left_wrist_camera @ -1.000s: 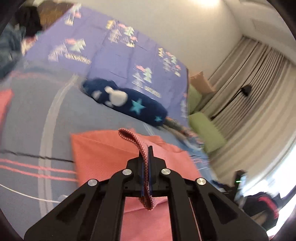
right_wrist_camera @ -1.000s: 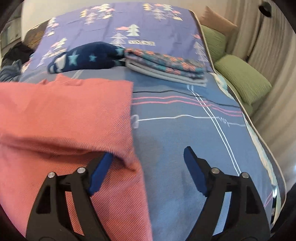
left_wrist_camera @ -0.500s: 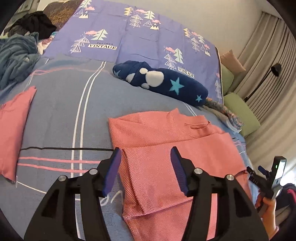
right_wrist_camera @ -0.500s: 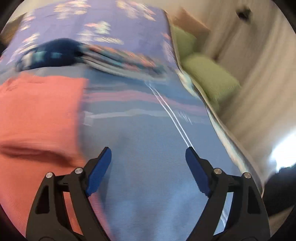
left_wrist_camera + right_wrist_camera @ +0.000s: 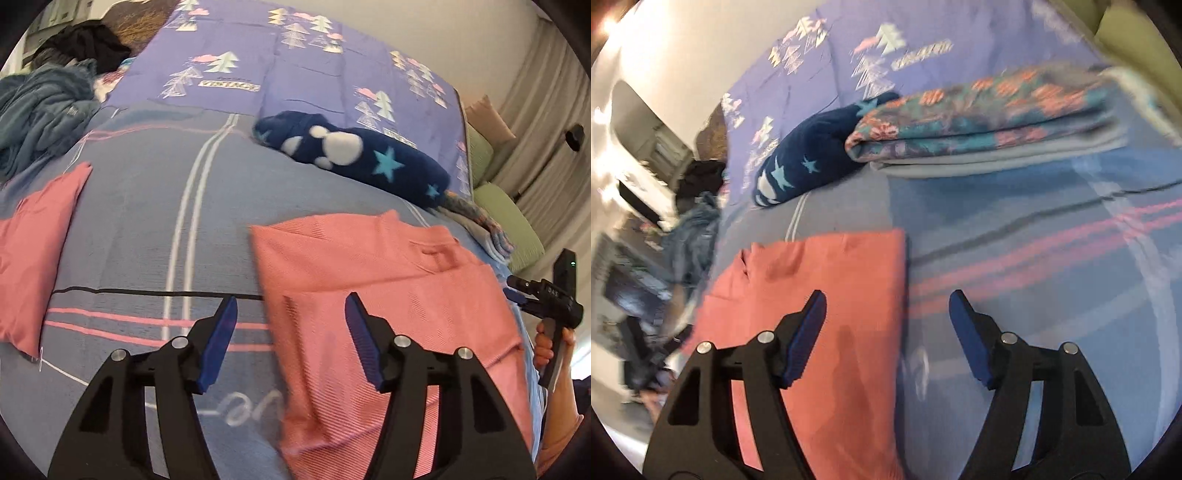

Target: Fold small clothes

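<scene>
A salmon-pink knit top point(image 5: 373, 280) lies flat on the bed with its sides folded in and its collar at the far end. My left gripper point(image 5: 290, 341) is open and empty, hovering over the top's left edge. My right gripper point(image 5: 888, 330) is open and empty above the top's right edge point(image 5: 849, 295). The right gripper also shows at the far right of the left wrist view point(image 5: 546, 299), held in a hand.
A folded pink garment point(image 5: 33, 251) lies at the left. A navy star-print bundle point(image 5: 354, 155) and a stack of folded patterned clothes point(image 5: 990, 118) sit behind the top. A blue fleece pile point(image 5: 37, 110) lies at the far left. Green cushions point(image 5: 509, 218) line the right.
My left gripper let go of the top's pink edge and opened, then drew back. My right gripper moved off the top's right edge, swung about and stayed open.
</scene>
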Demonstrator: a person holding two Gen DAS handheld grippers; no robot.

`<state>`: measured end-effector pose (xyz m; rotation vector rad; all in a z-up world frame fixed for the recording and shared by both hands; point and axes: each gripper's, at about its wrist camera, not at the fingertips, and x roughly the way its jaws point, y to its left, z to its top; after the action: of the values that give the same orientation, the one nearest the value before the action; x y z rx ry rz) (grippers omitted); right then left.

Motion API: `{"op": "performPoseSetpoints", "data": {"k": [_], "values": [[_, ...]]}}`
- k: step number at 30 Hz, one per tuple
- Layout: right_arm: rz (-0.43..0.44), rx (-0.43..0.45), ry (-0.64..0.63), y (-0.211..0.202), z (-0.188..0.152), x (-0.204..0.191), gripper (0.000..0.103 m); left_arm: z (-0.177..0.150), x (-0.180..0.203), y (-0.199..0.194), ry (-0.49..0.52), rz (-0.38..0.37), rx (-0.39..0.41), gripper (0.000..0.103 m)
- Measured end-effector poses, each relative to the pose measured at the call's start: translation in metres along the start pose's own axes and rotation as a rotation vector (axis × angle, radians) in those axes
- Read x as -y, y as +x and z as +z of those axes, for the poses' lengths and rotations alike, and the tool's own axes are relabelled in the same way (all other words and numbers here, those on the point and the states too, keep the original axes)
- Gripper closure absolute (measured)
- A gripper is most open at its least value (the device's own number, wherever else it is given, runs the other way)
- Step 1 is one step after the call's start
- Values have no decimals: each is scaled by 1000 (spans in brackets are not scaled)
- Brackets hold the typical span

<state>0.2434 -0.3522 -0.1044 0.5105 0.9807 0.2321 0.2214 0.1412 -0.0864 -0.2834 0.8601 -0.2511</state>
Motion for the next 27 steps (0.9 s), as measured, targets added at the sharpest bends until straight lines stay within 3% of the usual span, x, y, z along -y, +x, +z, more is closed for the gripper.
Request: {"op": "performPoseSetpoints", "data": {"k": [4,5,6,7,9,10,11,14,17,19,20,21,22,23,27], "values": [[148,-32,-51,26,22,1,27,10,-20,17,-83,-58,-1,42],[152,-31,-56,29,24,-1,41,17,-23,24,-99,-86,7,42],[133,-38,-71,35,27,-5,83,25,-27,31,-119,-111,8,42],[111,-52,-76,39,27,-6,97,30,-28,36,-137,-128,6,42],[72,-55,-69,42,29,-11,96,40,-27,50,-157,-168,-8,44],[48,-14,-94,34,27,-17,96,43,-24,54,-138,-179,-16,67],[43,13,-106,29,26,-20,96,46,-17,61,-105,-212,-49,99],[26,86,-89,11,32,-14,97,42,-8,61,-65,-182,-42,99],[-17,20,-57,34,29,3,96,42,-8,56,-58,-148,-21,99],[-33,29,-71,42,25,0,95,40,-8,57,-48,-134,-16,99],[-28,40,-61,39,25,0,89,39,-8,56,-47,-131,-11,99],[-21,59,-31,34,26,1,72,38,-9,54,-51,-137,-5,99],[-23,80,-2,27,25,3,63,39,-10,53,-55,-142,-1,98],[-23,95,8,21,23,3,58,37,-11,49,-60,-147,8,97],[-58,112,-7,-14,-1,6,59,33,-13,25,-53,-120,49,94]]}}
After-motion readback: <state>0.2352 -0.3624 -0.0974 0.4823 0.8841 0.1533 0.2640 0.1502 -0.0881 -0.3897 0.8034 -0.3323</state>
